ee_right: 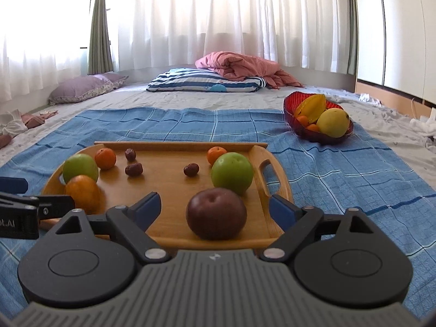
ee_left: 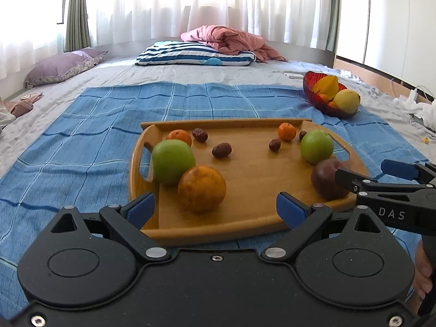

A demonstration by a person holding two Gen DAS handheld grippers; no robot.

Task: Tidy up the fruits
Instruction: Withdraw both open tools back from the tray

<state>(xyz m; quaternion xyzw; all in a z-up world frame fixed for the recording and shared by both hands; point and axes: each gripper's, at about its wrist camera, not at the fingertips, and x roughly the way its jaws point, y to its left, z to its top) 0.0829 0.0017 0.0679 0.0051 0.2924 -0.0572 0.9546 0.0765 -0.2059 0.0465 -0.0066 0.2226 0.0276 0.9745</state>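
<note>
My right gripper [ee_right: 214, 208] hangs with jaws spread wide, the plum [ee_right: 216, 213] between them at the tray's [ee_right: 174, 190] near right corner. My left gripper [ee_left: 215, 208] gapes too, lined up on the orange [ee_left: 202, 188] at the near left. Round fruit may roll off a pad if I close off-centre. The bowl [ee_right: 293, 109] sits well beyond, probably the destination.

Smooth wooden tray [ee_left: 245, 174], woven blue cloth [ee_left: 95, 125], glossy red bowl [ee_right: 291, 109]

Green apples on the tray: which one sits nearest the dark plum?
The green apple by the tray's right handle, just behind the plum; the other apple sits far left.
</note>
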